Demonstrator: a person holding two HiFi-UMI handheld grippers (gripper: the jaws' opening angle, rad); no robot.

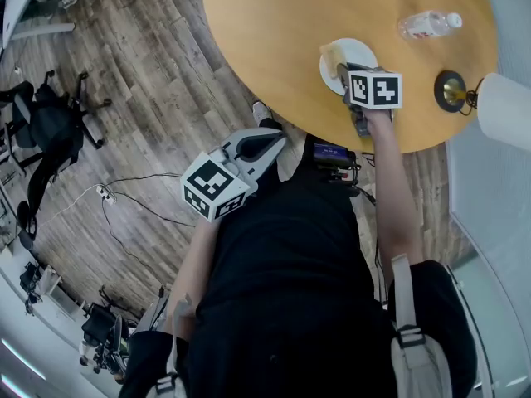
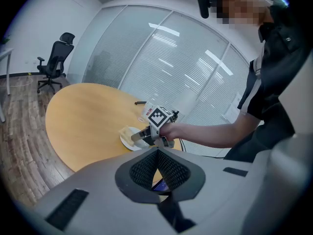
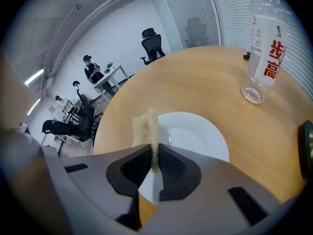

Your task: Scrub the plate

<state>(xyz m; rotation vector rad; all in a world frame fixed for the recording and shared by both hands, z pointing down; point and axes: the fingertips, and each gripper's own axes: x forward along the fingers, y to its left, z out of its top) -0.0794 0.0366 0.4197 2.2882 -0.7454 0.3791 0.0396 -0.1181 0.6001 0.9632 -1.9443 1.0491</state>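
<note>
A white plate [image 1: 355, 55] [image 3: 195, 133] lies near the front edge of the round wooden table [image 1: 282, 23]. My right gripper [image 1: 355, 85] [image 3: 154, 159] is shut on a thin yellowish sponge [image 3: 145, 126] [image 1: 332, 56], which stands on edge over the plate's left rim. My left gripper [image 1: 264, 143] [image 2: 157, 152] hangs off the table in front of the person's torso, with its pads meeting at the tips and nothing between them. In the left gripper view the right gripper [image 2: 146, 133], the sponge [image 2: 131, 130] and the plate [image 2: 128, 141] show from the side.
A clear water bottle [image 1: 427, 25] [image 3: 266, 38] is on the table beyond the plate. A round black and gold object [image 1: 450, 89] and a white roll [image 1: 504, 110] are at the right. Office chairs [image 1: 50, 127] and cables [image 1: 124, 197] are on the wood floor.
</note>
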